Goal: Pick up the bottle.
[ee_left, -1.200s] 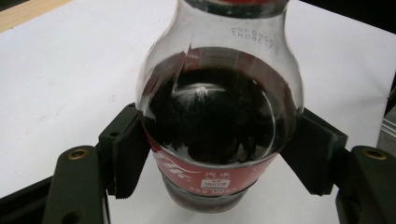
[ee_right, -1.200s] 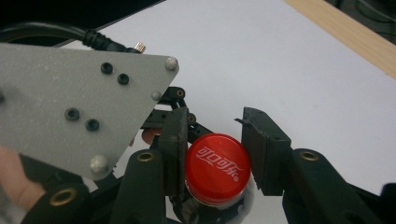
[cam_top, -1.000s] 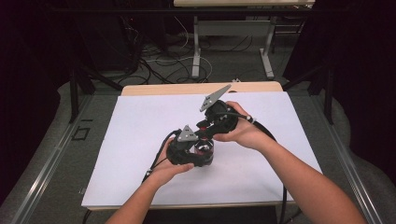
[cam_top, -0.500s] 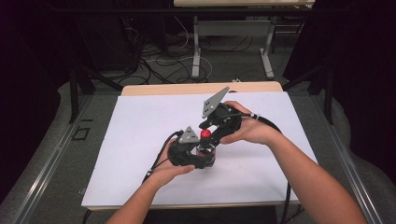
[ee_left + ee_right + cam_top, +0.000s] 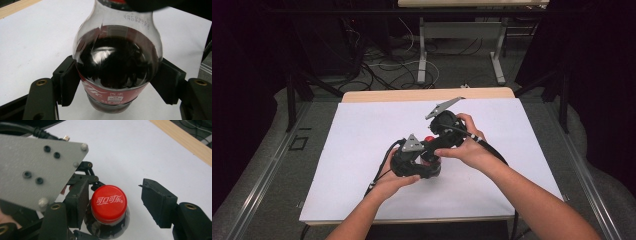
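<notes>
A small cola bottle [image 5: 117, 62] with dark drink and a red label stands upright on the white sheet [image 5: 362, 150]. My left gripper [image 5: 117, 85] is shut on its body, one pad pressing each side. The red cap [image 5: 108, 203] [image 5: 429, 138] is on the bottle's neck. My right gripper [image 5: 117, 203] hovers over the cap, and its jaws have just been opening. The cap sits between them, close beside the left pad [image 5: 77, 202] and well clear of the right pad [image 5: 157, 202]. In the high view both grippers meet at the middle of the sheet.
The left gripper's grey three-cornered plate [image 5: 32, 170] fills the upper left of the right gripper view. A wooden table edge [image 5: 412, 95] runs along the far side of the sheet. Beyond it, cables and table legs [image 5: 422, 55] stand on the floor.
The right gripper has let go of the cap and drawn slightly back from it, so the red cap now shows in the high view. The left hand and bottle have not moved.
</notes>
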### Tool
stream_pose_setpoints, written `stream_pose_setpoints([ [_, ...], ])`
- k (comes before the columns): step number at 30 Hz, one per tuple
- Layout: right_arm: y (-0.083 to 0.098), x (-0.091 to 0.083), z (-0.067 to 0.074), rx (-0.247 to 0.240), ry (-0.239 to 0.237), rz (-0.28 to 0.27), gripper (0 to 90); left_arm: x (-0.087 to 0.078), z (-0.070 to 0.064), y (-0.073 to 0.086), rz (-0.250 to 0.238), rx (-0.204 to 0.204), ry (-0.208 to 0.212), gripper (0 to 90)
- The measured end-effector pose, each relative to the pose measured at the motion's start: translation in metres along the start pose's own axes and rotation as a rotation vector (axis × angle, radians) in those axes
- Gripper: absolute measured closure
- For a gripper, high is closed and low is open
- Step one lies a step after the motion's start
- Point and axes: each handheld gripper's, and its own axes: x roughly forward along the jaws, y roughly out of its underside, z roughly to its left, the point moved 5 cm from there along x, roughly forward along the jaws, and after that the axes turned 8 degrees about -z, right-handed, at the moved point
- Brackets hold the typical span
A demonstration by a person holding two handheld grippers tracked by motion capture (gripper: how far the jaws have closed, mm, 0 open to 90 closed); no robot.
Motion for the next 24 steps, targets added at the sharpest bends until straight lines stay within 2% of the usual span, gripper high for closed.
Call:
stream_pose_setpoints([
  [1, 0.0, 0.0, 0.0, 0.0, 0.0, 0.0, 41.3, 0.0, 0.0, 0.0, 0.001, 0.0, 0.0, 30.0],
  [2, -0.001, 0.0, 0.003, 0.03, 0.004, 0.002, 43.9, 0.0, -0.001, 0.0, 0.003, -0.003, 0.002, 30.0],
  [4, -0.002, 0.001, 0.003, 0.024, 0.01, -0.013, 51.0, 0.0, -0.001, 0.0, 0.003, -0.003, 0.002, 30.0],
  [6, -0.002, 0.001, 0.004, 0.02, 0.014, -0.011, 53.0, 0.0, -0.001, 0.0, 0.002, -0.001, 0.0, 30.0],
  [8, -0.001, 0.002, 0.006, 0.032, -0.002, 0.009, 60.5, 0.0, -0.001, 0.0, 0.002, -0.002, -0.001, 30.0],
  [11, -0.001, 0.002, 0.007, 0.024, -0.009, 0.017, 60.8, 0.0, 0.0, 0.001, 0.004, -0.002, -0.001, 30.0],
  [12, -0.002, 0.002, 0.006, 0.013, -0.035, 0.02, 61.2, 0.0, -0.001, 0.0, 0.003, -0.004, 0.0, 30.0],
  [13, -0.002, 0.002, 0.006, 0.013, -0.035, 0.02, 61.2, 0.0, 0.0, 0.0, -0.001, -0.005, -0.001, 30.0],
  [14, -0.003, 0.001, 0.004, -0.013, -0.091, 0.037, 61.4, -0.001, 0.0, 0.0, 0.004, 0.0, 0.002, 30.0],
  [15, -0.003, 0.001, 0.004, -0.013, -0.091, 0.037, 61.4, -0.001, 0.0, 0.0, 0.003, 0.003, 0.004, 30.0],
  [16, -0.004, 0.002, 0.001, -0.059, -0.151, 0.036, 61.4, -0.002, 0.0, 0.0, 0.006, -0.001, 0.011, 30.0],
  [19, -0.006, 0.003, -0.003, -0.16, -0.266, 0.044, 61.5, -0.003, -0.001, 0.0, 0.013, 0.005, 0.019, 30.0],
  [20, -0.006, 0.003, -0.003, -0.16, -0.266, 0.044, 61.5, -0.003, -0.001, 0.0, 0.013, 0.005, 0.019, 30.1],
  [21, -0.005, 0.002, -0.004, -0.19, -0.3, 0.055, 61.5, -0.004, -0.001, 0.0, 0.018, 0.006, 0.028, 30.1],
  [22, -0.006, 0.003, -0.007, -0.259, -0.366, 0.05, 61.5, -0.002, -0.002, 0.0, 0.003, 0.008, 0.019, 30.1],
  [23, -0.006, 0.002, -0.007, -0.272, -0.407, 0.058, 61.5, -0.003, -0.002, 0.0, 0.009, 0.008, 0.021, 30.1],
  [24, -0.006, 0.002, -0.007, -0.272, -0.407, 0.058, 61.5, -0.003, -0.003, 0.001, 0.008, 0.01, 0.024, 30.1],
])
